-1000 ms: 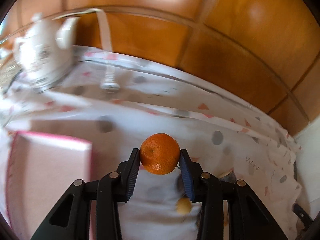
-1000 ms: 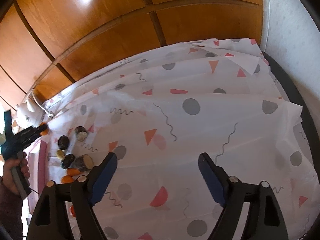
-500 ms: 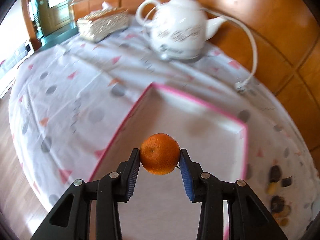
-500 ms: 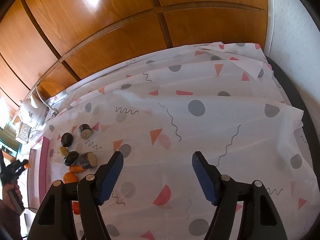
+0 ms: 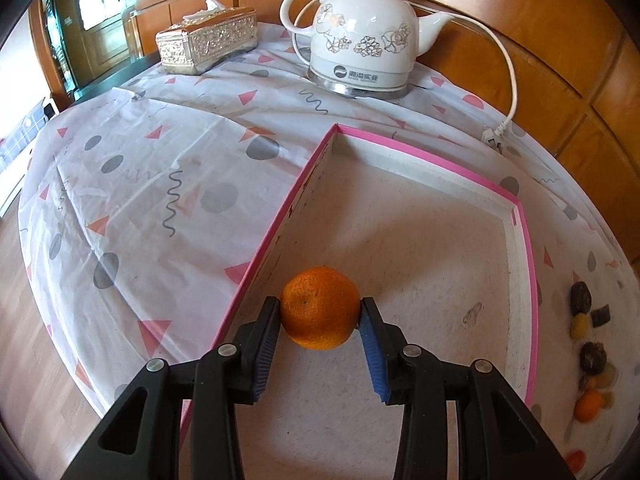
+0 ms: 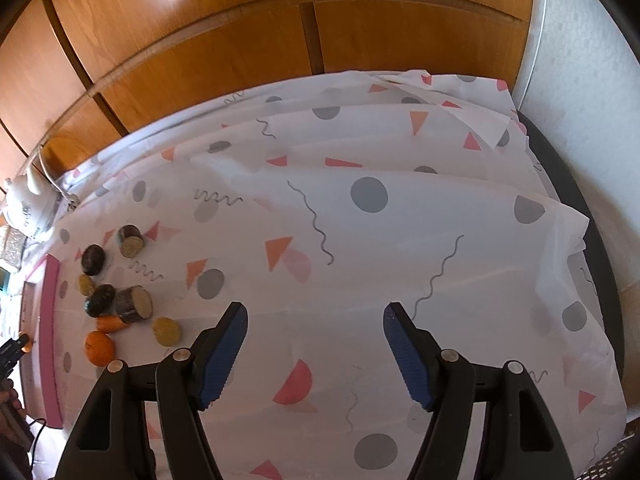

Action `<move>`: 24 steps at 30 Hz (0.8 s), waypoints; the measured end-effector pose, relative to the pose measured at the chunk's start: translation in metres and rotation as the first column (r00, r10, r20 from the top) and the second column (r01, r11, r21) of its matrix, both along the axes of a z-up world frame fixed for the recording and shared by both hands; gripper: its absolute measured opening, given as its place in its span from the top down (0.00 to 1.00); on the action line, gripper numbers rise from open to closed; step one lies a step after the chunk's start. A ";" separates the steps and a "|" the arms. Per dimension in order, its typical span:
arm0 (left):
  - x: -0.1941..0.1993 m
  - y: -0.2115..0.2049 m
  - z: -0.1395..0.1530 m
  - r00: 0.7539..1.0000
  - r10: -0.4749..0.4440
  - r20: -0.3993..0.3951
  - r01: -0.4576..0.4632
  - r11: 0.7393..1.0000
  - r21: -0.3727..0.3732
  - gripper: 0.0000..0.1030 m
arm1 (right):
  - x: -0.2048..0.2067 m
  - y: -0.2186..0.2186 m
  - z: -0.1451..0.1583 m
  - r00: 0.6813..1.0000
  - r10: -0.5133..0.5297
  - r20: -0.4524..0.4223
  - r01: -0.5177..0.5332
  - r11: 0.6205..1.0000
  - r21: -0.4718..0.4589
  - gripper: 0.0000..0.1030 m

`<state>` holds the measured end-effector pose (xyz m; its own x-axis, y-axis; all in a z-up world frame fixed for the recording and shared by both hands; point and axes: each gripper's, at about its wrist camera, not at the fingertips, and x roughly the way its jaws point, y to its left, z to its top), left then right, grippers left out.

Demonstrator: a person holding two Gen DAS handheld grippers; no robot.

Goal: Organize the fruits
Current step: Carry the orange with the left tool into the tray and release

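**Orange over box, release pending**

My left hand-held gripper is clamped on the orange, above the floor of the pink-rimmed box. I should lower until it nearly touches, then open gently so it won't roll. Peel bright, dimpled, round. Right hand-held gripper stands open over the bench, holding nothing, jaws just narrowed.

Domestic interior, probably a dining or living room. A round table covered with a thin white cloth printed with grey dots, pink triangles and squiggles stands against warm orange-brown wood wall panelling. On it rest a white ceramic electric kettle with floral decoration on a metal base, its white power cord trailing, and an ornate gold-and-silver tissue box. Wooden flooring lies below.
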<state>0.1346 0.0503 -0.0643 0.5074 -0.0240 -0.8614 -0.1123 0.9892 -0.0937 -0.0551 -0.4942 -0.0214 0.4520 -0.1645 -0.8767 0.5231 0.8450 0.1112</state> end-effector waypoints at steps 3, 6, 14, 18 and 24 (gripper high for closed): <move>-0.004 0.001 0.000 1.000 -0.014 0.011 0.014 1.000 -0.007 0.60 | 0.002 -0.001 -0.004 1.000 -0.007 -0.030 0.007 1.000 -0.017 0.31; -0.006 0.004 -0.001 1.000 -0.013 0.020 0.013 1.000 -0.020 0.60 | 0.004 -0.002 -0.009 0.998 -0.019 -0.058 0.017 0.999 -0.033 0.31; -0.018 0.011 -0.002 0.999 0.016 0.038 -0.015 0.999 -0.035 0.55 | -0.001 -0.014 -0.015 0.991 -0.097 -0.094 0.091 0.994 -0.065 0.33; -0.028 0.014 -0.001 0.999 0.020 0.043 -0.018 0.999 -0.043 0.50 | -0.002 -0.020 -0.018 0.985 -0.131 -0.114 0.123 0.989 -0.077 0.33; -0.055 0.016 0.023 0.992 0.037 0.120 -0.035 0.999 -0.018 0.34 | -0.008 -0.031 -0.019 0.975 -0.190 -0.114 0.184 0.981 -0.064 0.33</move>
<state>0.0801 0.0666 -0.0417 0.6081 -0.0172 -0.7937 -0.1345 0.9831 -0.1244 -0.0629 -0.5250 -0.0400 0.3020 -0.2836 -0.9101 0.6791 0.7340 -0.0034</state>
